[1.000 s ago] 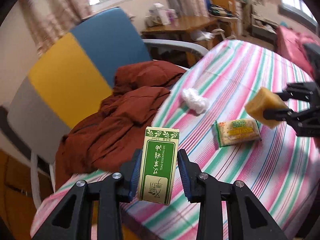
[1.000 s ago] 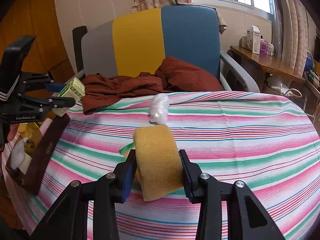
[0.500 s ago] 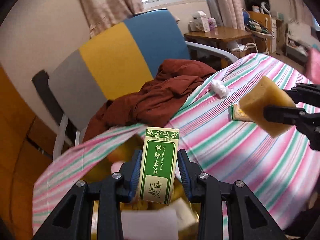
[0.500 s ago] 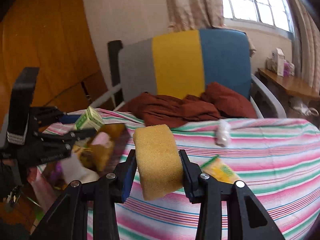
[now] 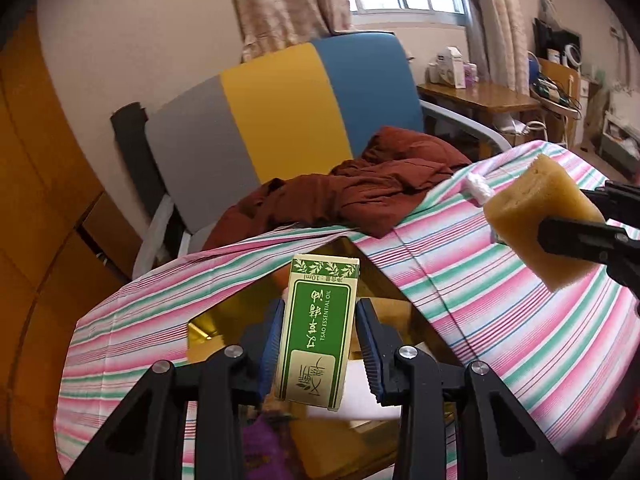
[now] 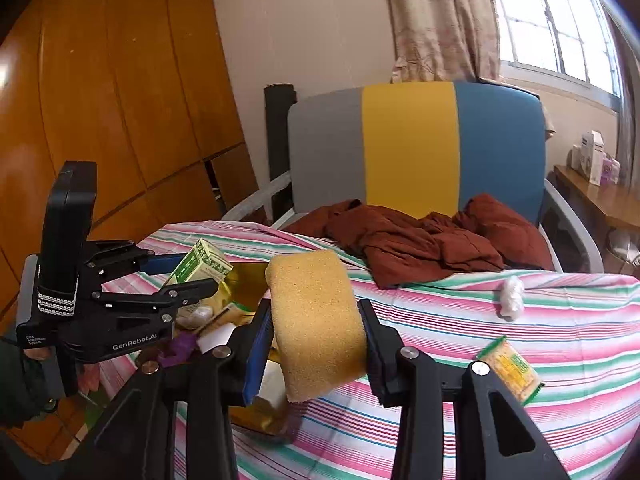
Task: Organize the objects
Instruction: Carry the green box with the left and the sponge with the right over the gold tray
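Both tongs have travelled from the middle of the striped tablecloth (image 6: 520, 320) toward its left edge since the earlier frames, so the gold-lined open box (image 5: 332, 256) of small items now sits under them.

Item 1: green-and-cream cardboard carton of essential oil (image 5: 316, 332), upright, pinched between the blue pads of my left tongs (image 5: 318, 344), held above the gold box.

Item 2: yellow rectangular foam sponge (image 6: 316, 324), squeezed between the pads of my right tongs (image 6: 316, 344), hanging over the box's near side.

Item 3: yellow-and-green sealed packet (image 6: 510, 368), flat on the cloth, right of the sponge.

Item 4: white crumpled wad (image 6: 512, 298), near the cloth's far edge, beside the rust-brown garment (image 6: 420, 240) draped from the grey, yellow and blue chair (image 6: 412, 148).
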Motion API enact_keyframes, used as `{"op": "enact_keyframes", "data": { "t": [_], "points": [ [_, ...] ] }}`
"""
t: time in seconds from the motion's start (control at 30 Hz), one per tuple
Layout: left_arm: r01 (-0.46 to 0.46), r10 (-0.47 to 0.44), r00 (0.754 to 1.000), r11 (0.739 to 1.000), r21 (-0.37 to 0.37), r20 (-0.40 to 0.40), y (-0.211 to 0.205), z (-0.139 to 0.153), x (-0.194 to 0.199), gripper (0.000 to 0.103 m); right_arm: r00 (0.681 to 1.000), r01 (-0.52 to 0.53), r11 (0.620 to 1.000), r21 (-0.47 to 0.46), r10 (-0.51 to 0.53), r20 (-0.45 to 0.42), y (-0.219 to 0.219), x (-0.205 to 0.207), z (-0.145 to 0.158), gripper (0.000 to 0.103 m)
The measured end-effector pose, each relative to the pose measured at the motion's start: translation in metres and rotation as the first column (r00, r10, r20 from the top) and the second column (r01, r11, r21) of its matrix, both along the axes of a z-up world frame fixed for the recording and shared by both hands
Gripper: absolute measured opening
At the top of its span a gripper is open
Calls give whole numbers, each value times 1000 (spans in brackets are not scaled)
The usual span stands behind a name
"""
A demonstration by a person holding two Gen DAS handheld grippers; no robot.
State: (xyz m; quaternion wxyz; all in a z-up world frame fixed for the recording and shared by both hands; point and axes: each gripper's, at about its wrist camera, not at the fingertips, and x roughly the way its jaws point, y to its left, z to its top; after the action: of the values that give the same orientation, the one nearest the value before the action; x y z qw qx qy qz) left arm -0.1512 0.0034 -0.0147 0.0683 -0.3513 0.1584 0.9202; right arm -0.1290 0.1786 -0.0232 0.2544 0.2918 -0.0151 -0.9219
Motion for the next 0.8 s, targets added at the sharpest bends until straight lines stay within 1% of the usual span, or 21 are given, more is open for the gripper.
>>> {"op": "enact_keyframes", "data": {
  "t": [0.37,0.57,0.8],
  "points": [
    [-63,63,998,998,32,-21,-35,5,5,37,998,-61,998,7,61,4,-40,-1,4,41],
    [-91,92,996,995,36,-21,-47,5,5,37,997,-74,997,2,74,4,-52,-4,3,41],
    [-134,135,990,990,33,-27,-60,7,8,37,997,-72,997,-26,72,9,-71,-9,2,41]
  ]
}}
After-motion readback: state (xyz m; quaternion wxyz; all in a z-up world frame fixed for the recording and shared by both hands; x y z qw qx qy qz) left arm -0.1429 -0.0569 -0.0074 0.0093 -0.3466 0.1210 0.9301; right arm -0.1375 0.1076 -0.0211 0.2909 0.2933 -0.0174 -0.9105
